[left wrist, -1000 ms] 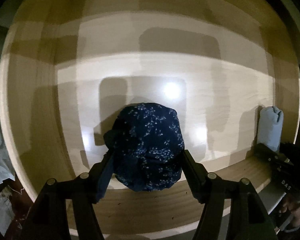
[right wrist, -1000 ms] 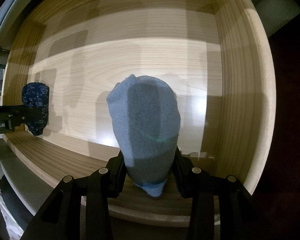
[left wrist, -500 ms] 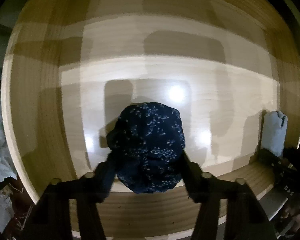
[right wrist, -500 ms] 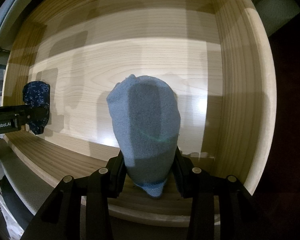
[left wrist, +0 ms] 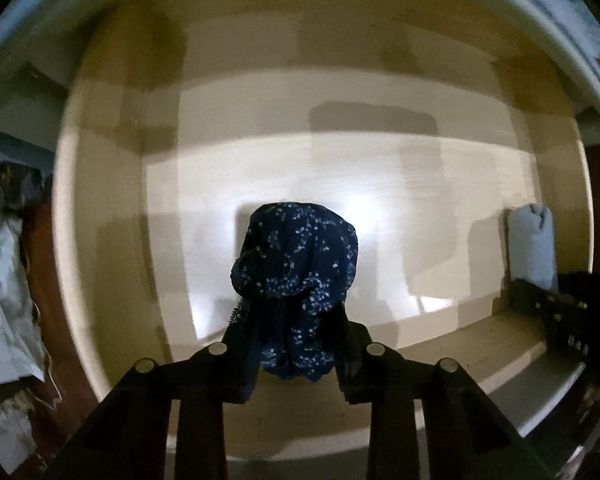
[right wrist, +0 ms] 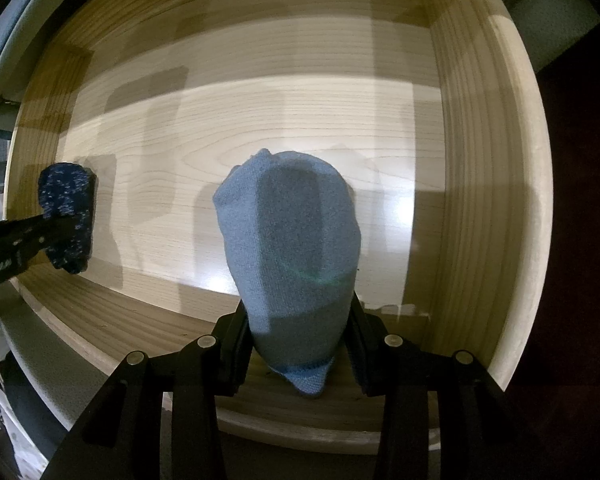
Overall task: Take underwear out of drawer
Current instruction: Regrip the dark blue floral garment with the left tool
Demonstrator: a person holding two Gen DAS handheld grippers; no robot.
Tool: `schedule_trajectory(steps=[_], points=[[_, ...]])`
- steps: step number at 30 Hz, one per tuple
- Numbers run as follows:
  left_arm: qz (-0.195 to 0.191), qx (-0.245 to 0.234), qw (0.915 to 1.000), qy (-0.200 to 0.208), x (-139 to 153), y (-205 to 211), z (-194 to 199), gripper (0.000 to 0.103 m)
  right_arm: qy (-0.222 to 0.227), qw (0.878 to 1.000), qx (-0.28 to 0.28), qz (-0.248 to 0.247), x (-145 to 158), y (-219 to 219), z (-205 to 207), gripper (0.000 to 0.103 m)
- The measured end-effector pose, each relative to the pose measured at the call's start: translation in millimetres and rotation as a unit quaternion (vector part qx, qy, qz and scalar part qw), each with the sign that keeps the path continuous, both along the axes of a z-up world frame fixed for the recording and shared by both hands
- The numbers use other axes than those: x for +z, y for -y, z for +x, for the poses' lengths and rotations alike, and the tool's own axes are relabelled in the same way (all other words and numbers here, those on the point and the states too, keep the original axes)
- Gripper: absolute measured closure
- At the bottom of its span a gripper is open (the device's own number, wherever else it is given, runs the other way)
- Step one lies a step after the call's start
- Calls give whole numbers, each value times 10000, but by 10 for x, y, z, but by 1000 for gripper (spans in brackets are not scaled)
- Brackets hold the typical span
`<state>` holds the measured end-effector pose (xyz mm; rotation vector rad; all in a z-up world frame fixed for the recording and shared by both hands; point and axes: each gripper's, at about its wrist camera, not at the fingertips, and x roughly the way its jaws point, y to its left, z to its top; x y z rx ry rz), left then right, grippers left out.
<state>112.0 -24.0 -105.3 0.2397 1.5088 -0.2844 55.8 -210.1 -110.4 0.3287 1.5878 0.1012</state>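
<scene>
A rolled navy underwear with white specks (left wrist: 296, 276) hangs squeezed between the fingers of my left gripper (left wrist: 296, 344), whose jaws are closing on it, above the floor of the pale wooden drawer (left wrist: 380, 184). It also shows at the left of the right wrist view as the navy underwear (right wrist: 66, 224), with the left gripper's finger (right wrist: 12, 248) beside it. My right gripper (right wrist: 300, 344) is shut on a rolled light-blue underwear (right wrist: 288, 248) near the drawer's front right corner. That light-blue underwear (left wrist: 530, 246) appears at the right in the left wrist view.
The drawer's wooden walls (right wrist: 484, 160) ring both grippers, and its front board (right wrist: 140, 320) lies just below them. Crumpled pale cloth (left wrist: 4, 300) lies outside the drawer on the left. A grey-blue edge (left wrist: 560, 32) curves behind the drawer.
My left gripper's jaws closed in on the navy underwear, squeezing it narrower, and lifted it off the drawer floor. The right gripper and the light-blue underwear stayed still.
</scene>
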Motion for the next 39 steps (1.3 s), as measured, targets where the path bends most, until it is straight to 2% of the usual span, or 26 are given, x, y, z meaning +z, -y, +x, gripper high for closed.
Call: schedule_trajectory(steps=[4, 10, 11, 12, 15, 17, 19, 22, 25, 26, 30, 35, 39], points=[[-95, -217, 9987, 457, 255, 0, -199, 74, -2, 10000, 6, -11, -1, 6, -1, 65], [-257, -442, 9899, 1321, 730, -64, -471, 76, -13, 10000, 25, -41, -9, 31, -20, 66], [-302, -467, 9880, 1440, 808, -97, -494, 86, -15, 10000, 27, -45, -8, 32, -21, 66], [-377, -494, 9854, 1585, 925, -122, -543, 101, -19, 10000, 29, -48, -6, 34, -20, 66], [-608, -536, 9783, 1904, 1190, -90, -544, 103, -23, 10000, 30, -53, -7, 36, -22, 66], [-787, -638, 9708, 2175, 1394, -93, -567, 103, -28, 10000, 38, -65, -6, 34, -23, 66], [-770, -748, 9691, 2220, 1512, -96, -541, 103, -32, 10000, 45, -76, -6, 33, -23, 66], [-854, -756, 9743, 1945, 1461, -32, -476, 103, -34, 10000, 45, -77, -15, 34, -25, 66], [-714, -708, 9804, 1697, 1290, -54, -422, 103, -28, 10000, 34, -73, -19, 37, -28, 66], [-656, -661, 9833, 1562, 1204, -55, -385, 99, -24, 10000, 32, -71, -20, 39, -30, 66], [-491, -325, 9946, 856, 821, -121, -200, 56, -22, 10000, 27, -62, -19, 43, -28, 66], [-639, 123, 9979, -37, 430, -201, 29, 47, -17, 10000, 20, -44, -22, 53, -33, 66], [-460, 176, 9983, -307, 219, -144, 133, 42, -10, 10000, 19, -11, -26, 72, -38, 65]])
